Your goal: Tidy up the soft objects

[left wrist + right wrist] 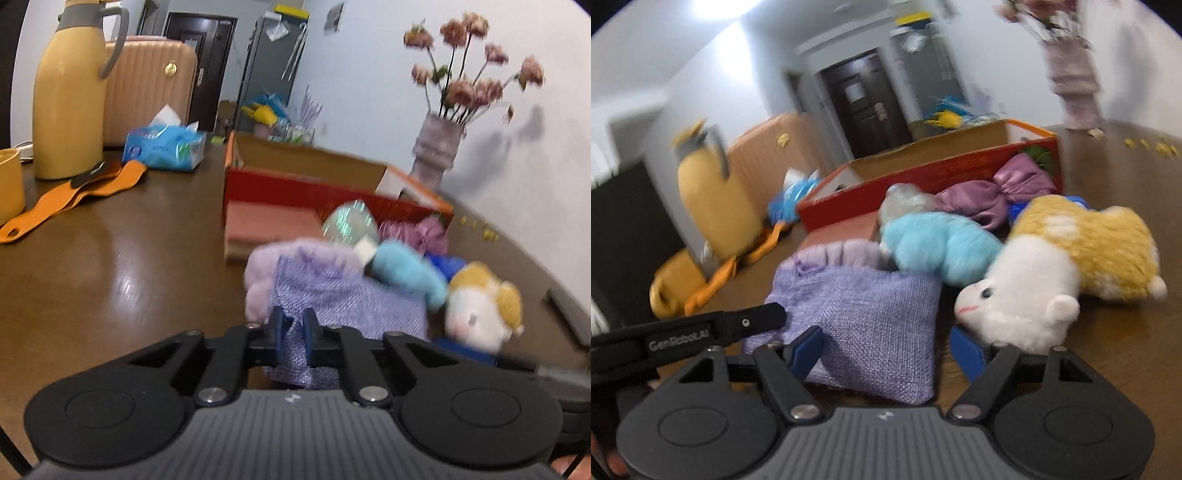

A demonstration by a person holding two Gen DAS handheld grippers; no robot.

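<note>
A heap of soft things lies on the brown table in front of a red open box (295, 188) (923, 173). Nearest me is a purple woven pouch (343, 299) (871, 317). My left gripper (293, 325) is shut on the pouch's near-left corner, with fabric pinched between the blue pads. My right gripper (888, 350) stands open over the pouch's near edge, its right finger (967, 350) clear of the cloth. Behind lie a lilac fluffy piece (280, 266), a light blue plush (406, 269) (938, 247), a white and yellow plush animal (476, 310) (1052, 273) and a mauve satin pouch (997, 192).
On the left of the table stand a yellow thermos jug (70, 96), a yellow cup (9, 184), a blue tissue pack (166, 146) and an orange strap (74, 195). A vase of dried flowers (436, 147) stands against the wall behind the box. A pink suitcase (147, 85) is behind the jug.
</note>
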